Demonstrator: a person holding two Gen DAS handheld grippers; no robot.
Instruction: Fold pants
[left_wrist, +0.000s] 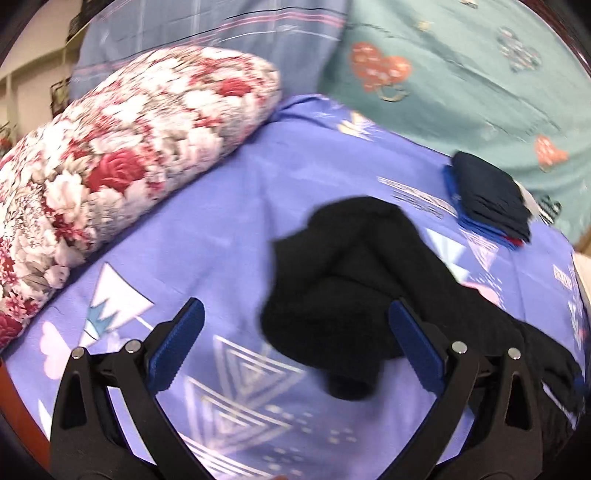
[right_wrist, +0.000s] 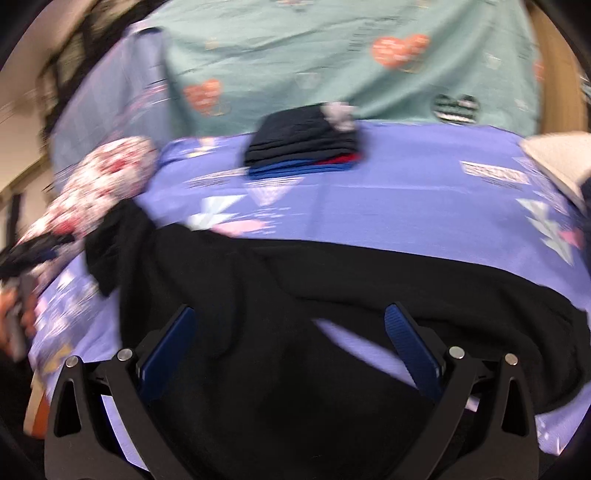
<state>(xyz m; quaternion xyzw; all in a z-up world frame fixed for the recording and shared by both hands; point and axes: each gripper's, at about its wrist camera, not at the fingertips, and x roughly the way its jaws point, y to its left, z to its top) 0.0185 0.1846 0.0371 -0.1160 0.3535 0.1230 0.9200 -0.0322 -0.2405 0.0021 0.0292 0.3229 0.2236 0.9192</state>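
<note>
Black pants (left_wrist: 343, 280) lie crumpled on the purple patterned bedsheet (left_wrist: 229, 229). In the left wrist view one bunched end sits between and just beyond my left gripper (left_wrist: 295, 317), which is open and empty above the sheet. In the right wrist view the pants (right_wrist: 295, 295) spread wide across the sheet (right_wrist: 406, 195), with a small gap of sheet showing. My right gripper (right_wrist: 290, 325) is open and empty just over the black cloth. The right view is blurred.
A floral rolled quilt (left_wrist: 122, 155) lies at the left. A stack of folded dark blue, blue and red clothes (left_wrist: 487, 199) sits at the sheet's far edge, also in the right wrist view (right_wrist: 306, 147). Teal heart-print bedding (left_wrist: 461, 70) lies behind.
</note>
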